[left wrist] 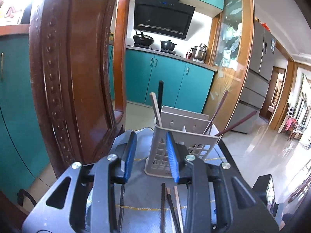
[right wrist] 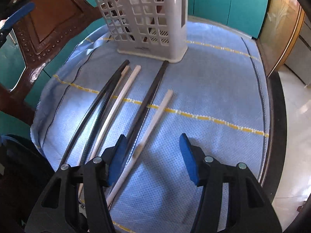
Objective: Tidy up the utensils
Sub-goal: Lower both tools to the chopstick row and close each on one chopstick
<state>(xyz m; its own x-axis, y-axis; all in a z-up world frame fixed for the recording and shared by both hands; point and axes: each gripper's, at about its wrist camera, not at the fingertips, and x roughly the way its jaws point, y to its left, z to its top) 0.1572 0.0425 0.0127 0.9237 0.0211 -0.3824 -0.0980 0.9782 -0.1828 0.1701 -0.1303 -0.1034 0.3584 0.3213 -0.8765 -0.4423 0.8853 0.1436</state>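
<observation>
Chopsticks (right wrist: pixel 124 97) lie loose on the blue cloth (right wrist: pixel 204 89) before the white holder (right wrist: pixel 143 17), both the left gripper (left wrist: pixel 150 155) and right gripper (right wrist: pixel 153 159) hovering nearby, fingers apart and empty.

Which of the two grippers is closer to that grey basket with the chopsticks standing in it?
Left. The left gripper is right up at the grey basket, one finger overlapping its wall. The right gripper hangs over the loose chopsticks, well short of it.
</observation>
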